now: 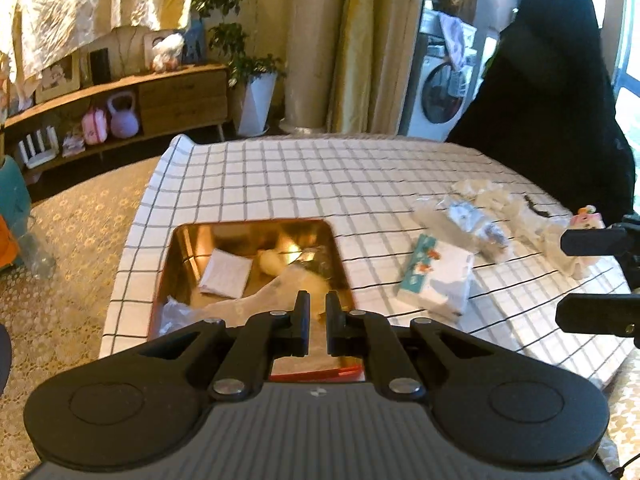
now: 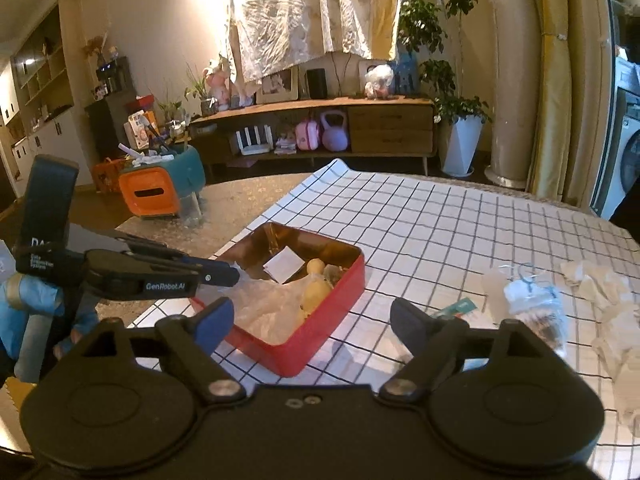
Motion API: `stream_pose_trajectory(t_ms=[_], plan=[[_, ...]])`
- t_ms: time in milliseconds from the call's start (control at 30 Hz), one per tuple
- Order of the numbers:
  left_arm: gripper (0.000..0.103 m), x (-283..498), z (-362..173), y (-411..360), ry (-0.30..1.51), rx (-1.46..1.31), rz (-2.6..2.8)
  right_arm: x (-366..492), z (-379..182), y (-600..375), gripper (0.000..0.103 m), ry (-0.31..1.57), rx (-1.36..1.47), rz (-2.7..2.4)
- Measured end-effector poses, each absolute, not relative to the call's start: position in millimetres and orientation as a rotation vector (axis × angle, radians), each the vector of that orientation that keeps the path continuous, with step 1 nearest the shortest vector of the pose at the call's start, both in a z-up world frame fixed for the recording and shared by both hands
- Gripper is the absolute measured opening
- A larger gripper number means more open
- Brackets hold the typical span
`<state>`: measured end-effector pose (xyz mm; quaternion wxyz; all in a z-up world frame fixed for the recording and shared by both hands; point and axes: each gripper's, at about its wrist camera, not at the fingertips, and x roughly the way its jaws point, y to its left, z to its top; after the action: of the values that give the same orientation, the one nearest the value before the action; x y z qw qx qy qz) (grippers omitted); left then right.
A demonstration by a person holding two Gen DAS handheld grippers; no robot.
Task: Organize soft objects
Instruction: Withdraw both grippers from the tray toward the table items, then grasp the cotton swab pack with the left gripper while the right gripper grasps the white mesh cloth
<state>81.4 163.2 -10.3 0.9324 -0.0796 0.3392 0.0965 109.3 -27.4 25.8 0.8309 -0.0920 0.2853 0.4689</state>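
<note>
Surface: table under white black-grid cloth [image 1: 320, 184], living room behind. Wooden sideboard [image 2: 360, 128] across upper middle of right wrist view, potted plant [image 2: 460, 128] to its right, washing machine [image 1: 444, 96] upper right of left wrist view.

Red tin [image 2: 320, 320] sits on the cloth, lower center in both views. Inside it: white paper packet [image 1: 224, 272], yellowish soft item [image 2: 316, 292], crinkled clear plastic [image 2: 264, 308].

Left gripper [image 1: 318, 320]: fingers nearly together, narrow gap showing, tips over the tin's near edge; nothing visibly clamped. It enters the right wrist view from the left, over the tin's left rim.

Right gripper [image 2: 312, 320]: fingers wide apart, holding nothing, just in front of the tin.

Still loose on the cloth, right of the tin: tissue pack [image 1: 436, 280], clear bagged item [image 1: 472, 224], white crumpled soft pieces [image 2: 600, 288]. Black chair back [image 1: 552, 92] behind the table, upper right.
</note>
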Motion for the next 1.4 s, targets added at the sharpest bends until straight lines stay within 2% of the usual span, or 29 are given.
stream_pose_trajectory(t_ms=[467,1067,1133,1200,1233,1400], plan=[[0.007,100.6,-2.0,83.4,0.672,-0.129,0.057,96.6,25.3,-117.8,0.089,0.575,-0.160,0.862],[0.008,180.8,-30.0,2.8,0.721,-0.114,-0.073,156.6,-3.5,-228.7,0.089,0.616,-0.058,0.620],[0.025,191.6,-34.7,-3.7,0.725,-0.113,-0.081,169.9,-8.9,-235.0,0.089,0.623,-0.064,0.598],[0.072,202.1,-39.0,-8.0,0.721,-0.119,-0.091,181.4,-14.9,-240.5,0.089,0.632,-0.067,0.578],[0.077,206.9,-41.3,-10.3,0.714,-0.120,-0.089,189.5,-18.5,-241.7,0.089,0.638,-0.070,0.569],[0.078,233.8,-52.8,-18.8,0.707,-0.122,-0.091,224.4,-35.5,-247.0,0.089,0.660,-0.068,0.528]])
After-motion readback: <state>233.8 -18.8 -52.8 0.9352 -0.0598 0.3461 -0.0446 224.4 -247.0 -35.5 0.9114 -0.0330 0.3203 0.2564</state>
